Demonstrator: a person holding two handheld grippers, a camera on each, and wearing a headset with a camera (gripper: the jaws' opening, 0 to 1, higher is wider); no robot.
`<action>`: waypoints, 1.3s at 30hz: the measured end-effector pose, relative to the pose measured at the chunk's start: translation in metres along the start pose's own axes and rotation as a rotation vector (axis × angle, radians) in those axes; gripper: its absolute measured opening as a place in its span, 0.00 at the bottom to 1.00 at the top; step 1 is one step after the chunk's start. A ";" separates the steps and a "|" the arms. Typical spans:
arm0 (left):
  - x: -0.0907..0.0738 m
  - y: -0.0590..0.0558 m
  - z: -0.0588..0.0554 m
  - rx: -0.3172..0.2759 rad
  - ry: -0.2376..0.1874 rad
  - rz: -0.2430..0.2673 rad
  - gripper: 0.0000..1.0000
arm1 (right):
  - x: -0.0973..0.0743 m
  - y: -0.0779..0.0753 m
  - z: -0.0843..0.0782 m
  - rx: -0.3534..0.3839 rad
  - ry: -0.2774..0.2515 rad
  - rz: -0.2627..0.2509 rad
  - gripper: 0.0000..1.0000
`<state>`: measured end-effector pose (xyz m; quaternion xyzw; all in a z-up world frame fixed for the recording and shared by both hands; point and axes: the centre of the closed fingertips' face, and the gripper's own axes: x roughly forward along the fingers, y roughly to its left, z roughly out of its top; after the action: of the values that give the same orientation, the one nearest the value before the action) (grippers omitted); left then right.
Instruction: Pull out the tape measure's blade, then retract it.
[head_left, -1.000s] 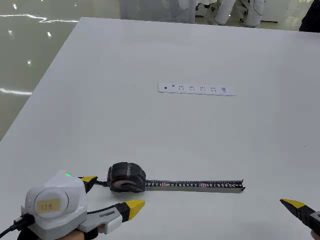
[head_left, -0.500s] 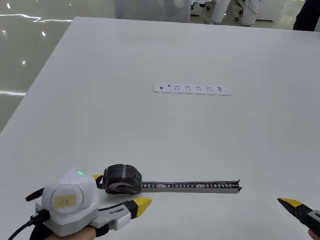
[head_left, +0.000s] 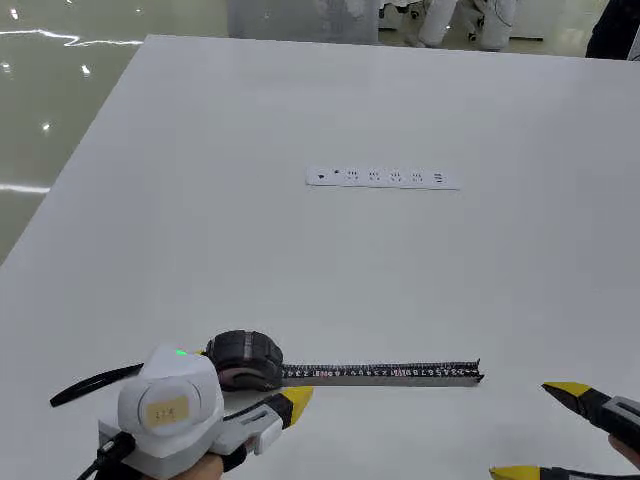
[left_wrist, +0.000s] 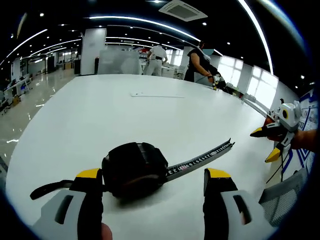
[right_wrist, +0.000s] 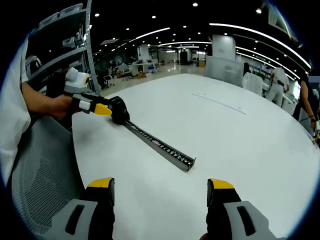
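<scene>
The tape's case (head_left: 245, 360) sits near left on the worktop (head_left: 350, 270), with its blade (head_left: 380, 373) run out flat to the right. Your left tongs (left_wrist: 152, 173) gape wide around the case, not closed on it. Your right tongs (right_wrist: 161, 183) are open and empty, short of the blade's tip. The case looks hard and likely to skid, so clamp its flat sides. The blade is probably thin and springy, so pinch its end hook.

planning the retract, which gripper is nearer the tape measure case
Left. The left gripper has its open jaws on either side of the case; the right gripper is open beyond the far end of the blade, touching nothing.
</scene>
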<state>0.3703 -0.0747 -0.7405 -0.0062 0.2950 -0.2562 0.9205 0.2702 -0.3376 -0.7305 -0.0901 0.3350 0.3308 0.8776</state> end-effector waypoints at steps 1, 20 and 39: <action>0.001 0.001 0.000 -0.012 0.001 0.012 0.79 | 0.001 -0.002 0.001 -0.008 0.001 0.006 0.73; 0.012 0.018 0.000 -0.100 -0.015 0.150 0.66 | 0.029 -0.032 0.007 -0.185 0.117 0.116 0.52; 0.019 0.029 -0.003 -0.187 0.006 0.212 0.59 | 0.064 -0.049 0.001 -0.341 0.231 0.240 0.35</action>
<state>0.3953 -0.0579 -0.7582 -0.0598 0.3193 -0.1290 0.9369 0.3379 -0.3419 -0.7739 -0.2336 0.3808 0.4721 0.7600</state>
